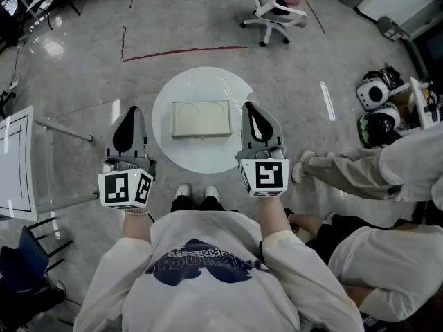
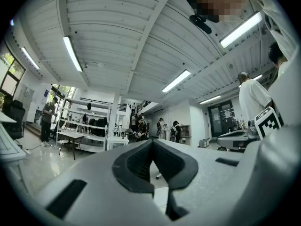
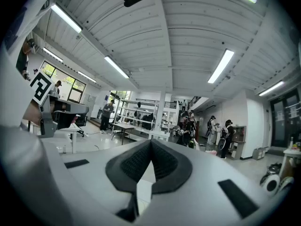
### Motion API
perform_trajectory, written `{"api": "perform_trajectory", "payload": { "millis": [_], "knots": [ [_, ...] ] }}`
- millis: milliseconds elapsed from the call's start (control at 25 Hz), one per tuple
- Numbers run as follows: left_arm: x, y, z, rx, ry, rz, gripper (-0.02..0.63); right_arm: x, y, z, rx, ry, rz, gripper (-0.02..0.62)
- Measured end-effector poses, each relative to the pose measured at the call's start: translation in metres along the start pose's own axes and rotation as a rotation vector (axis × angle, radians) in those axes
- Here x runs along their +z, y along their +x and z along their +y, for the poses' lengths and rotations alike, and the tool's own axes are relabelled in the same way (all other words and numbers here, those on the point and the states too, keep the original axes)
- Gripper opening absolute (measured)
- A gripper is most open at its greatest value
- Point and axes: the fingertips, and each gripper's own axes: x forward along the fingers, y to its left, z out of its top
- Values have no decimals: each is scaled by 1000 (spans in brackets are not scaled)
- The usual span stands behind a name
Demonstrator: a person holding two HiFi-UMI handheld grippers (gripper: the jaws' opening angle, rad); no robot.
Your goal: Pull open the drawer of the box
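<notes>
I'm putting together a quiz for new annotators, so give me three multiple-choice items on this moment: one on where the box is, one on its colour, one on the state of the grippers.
1. Where is the box?
A. In a cupboard
B. At the middle of the round white table
C. On someone's lap

2. What colour is the box?
A. Red
B. Black
C. Cream

3. How do the left hand-held gripper and the right hand-held gripper stand?
A. Both shut, holding nothing
B. Both wide open
C. Left clamped on the box

Answers:
1 B: the head view shows it centred on the tabletop.
2 C: its top is pale cream against the white table.
3 A: each gripper view shows the jaws together with nothing between them, and in the head view the two flank the box without touching it.
</notes>
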Motion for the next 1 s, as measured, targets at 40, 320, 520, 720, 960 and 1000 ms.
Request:
{"api": "perform_trajectory", "payload": {
  "millis": [40, 320, 520, 720, 960, 1000],
  "knots": [
    [0, 0, 0, 0, 0, 1, 6, 0, 0, -1, 0, 0, 1, -5],
    [-2, 0, 2, 9, -2, -7, 6, -3, 2, 1, 6, -19, 13, -5],
    [-2, -1, 3, 11, -5, -9, 6, -3, 0, 2, 10, -34, 14, -5],
    [-6, 0, 0, 3, -8, 3, 6, -1, 0, 3, 40, 2, 4, -5],
    [-14, 2, -2, -33, -31, 40, 65, -7, -3, -7, 90, 219, -13, 155],
    [-17, 3, -2, -39, -30, 48, 120, -11, -3, -9, 85, 225, -5, 177]
  ]
}}
